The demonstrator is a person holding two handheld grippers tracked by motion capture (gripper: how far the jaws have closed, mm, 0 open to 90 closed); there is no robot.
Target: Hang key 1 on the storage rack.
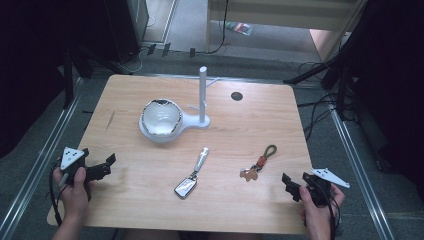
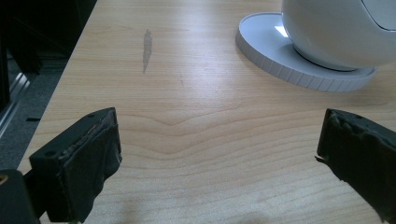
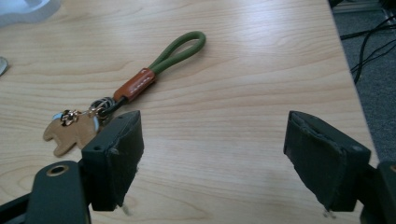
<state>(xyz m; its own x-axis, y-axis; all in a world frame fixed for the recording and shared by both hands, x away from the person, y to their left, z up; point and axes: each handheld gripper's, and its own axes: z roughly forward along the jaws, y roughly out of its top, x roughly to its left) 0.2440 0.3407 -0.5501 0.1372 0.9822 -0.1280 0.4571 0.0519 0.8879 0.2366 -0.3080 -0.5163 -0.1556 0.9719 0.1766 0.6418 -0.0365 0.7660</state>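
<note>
Both tools idle w/ jaws wide, nothing held. Left tool (image 1: 102,167) near the front-left edge of the surface (image 1: 125,190), right tool (image 1: 292,186) at front-right. White bowl (image 1: 161,119) sits on a white stand (image 1: 202,97) mid-surface. Silver key fob (image 1: 192,174) front-center. Green-loop keychain (image 1: 260,162) just ahead of right tool, apart from it.

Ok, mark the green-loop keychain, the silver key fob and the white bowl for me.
green-loop keychain (image 3: 140,83): right gripper view, on its brown leather wrap.
silver key fob (image 1: 185,188): high view, on the flat silver body.
white bowl (image 1: 161,119): high view, on its inner surface.
</note>
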